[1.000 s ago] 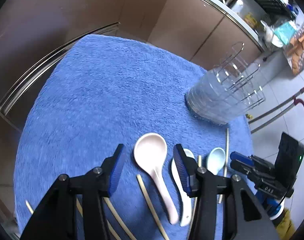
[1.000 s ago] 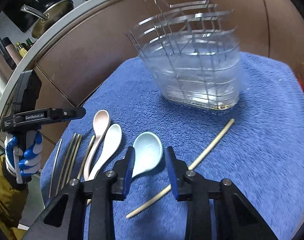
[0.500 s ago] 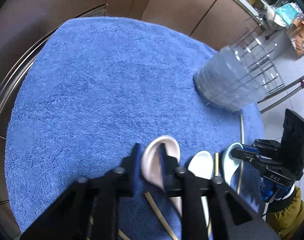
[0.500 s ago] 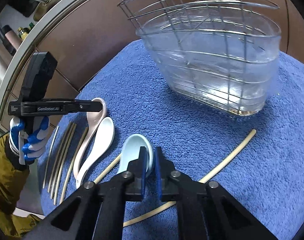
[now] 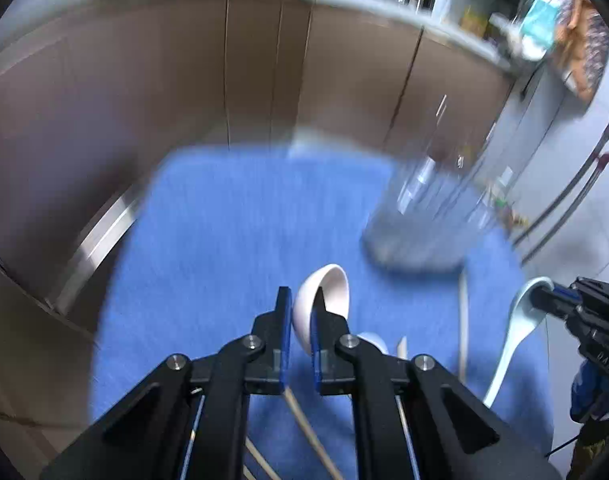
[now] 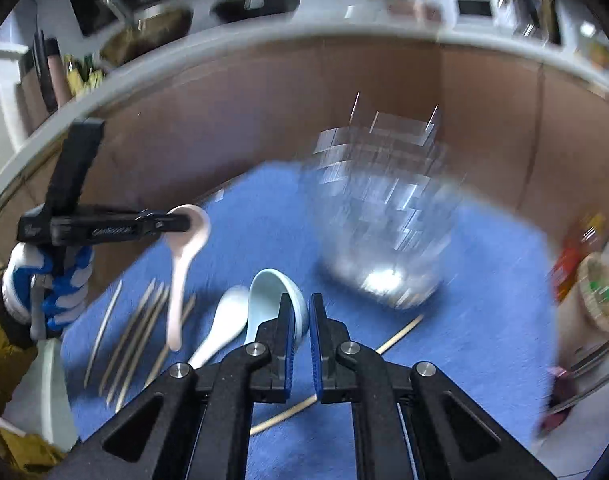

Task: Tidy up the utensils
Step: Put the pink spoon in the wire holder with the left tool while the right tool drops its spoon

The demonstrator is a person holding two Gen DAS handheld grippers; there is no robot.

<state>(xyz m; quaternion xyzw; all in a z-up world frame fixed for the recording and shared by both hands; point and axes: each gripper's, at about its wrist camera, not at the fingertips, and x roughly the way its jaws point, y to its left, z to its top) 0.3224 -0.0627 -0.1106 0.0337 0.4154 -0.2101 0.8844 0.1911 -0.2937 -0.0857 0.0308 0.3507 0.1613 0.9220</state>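
Two soup spoons are off the tabletop at once, and the holder (image 6: pixel 380 240) shows nothing inside it through the motion blur. The left gripper (image 5: pixel 301 320) has its jaws narrowed on the rim of the pink spoon (image 5: pixel 324 300), whose bowl stands on edge between the blue pads; from the right wrist view that spoon hangs handle-down, clear of the blue towel (image 6: pixel 484 320). The right gripper (image 6: pixel 301 320) is pinched the same way on the pale blue spoon (image 6: pixel 272 296), seen from the left wrist view raised at the towel's right edge with its handle trailing down.

Left to sort: a white spoon (image 6: pixel 220 328) lies flat on the towel between the two grippers, a bunch of chopsticks (image 6: pixel 136 332) lies near the left-hand side in the right wrist view, and a single chopstick (image 6: pixel 396 336) lies slantwise in front of the holder, passing under the right gripper. The holder, a clear tub with a wire rack, stands upright at the far side of the towel, well apart from both lifted spoons.

By these views the job is at an early stage: two pieces picked up but not yet delivered, and the white spoon and every chopstick untouched on the towel.
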